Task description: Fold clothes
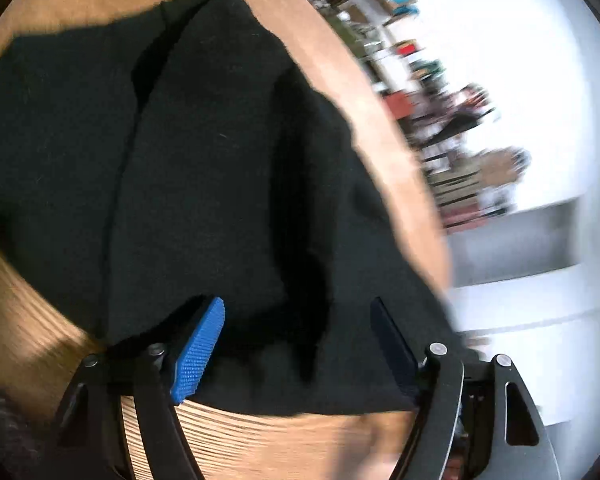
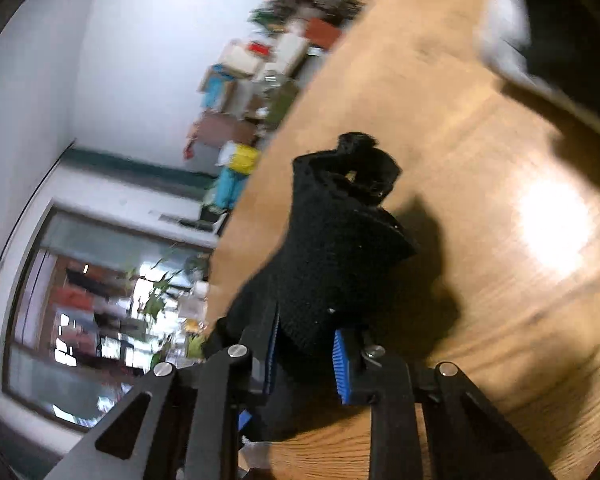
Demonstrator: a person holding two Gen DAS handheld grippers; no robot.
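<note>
Black cloth (image 1: 204, 168) covered most of the wooden table (image 1: 284, 436) when we looked along the left gripper (image 1: 300, 344). We kept that gripper's jaws spread wide above the near edge of the garment, the ribbed blue pad (image 1: 198, 350) on one side and the darker pad (image 1: 393, 346) on the other, with nothing pinched between them. We could see long folds running across the fabric, one crease down its left part and a deeper dark one near the middle. Beyond the table's edge we saw white wall and blurred shelves (image 1: 439, 120) crowded with coloured items.

Along the right gripper (image 2: 303, 356) we saw our jaws drawn close on a bunched piece of the same black cloth (image 2: 335, 248), which rose from between the blue pads (image 2: 341, 372) and stood up in a rumpled column over the table (image 2: 499, 280). A bright glare (image 2: 555, 228) lay on the wood to the right. A window (image 2: 100, 304) and cluttered shelving showed at the left, blurred.
</note>
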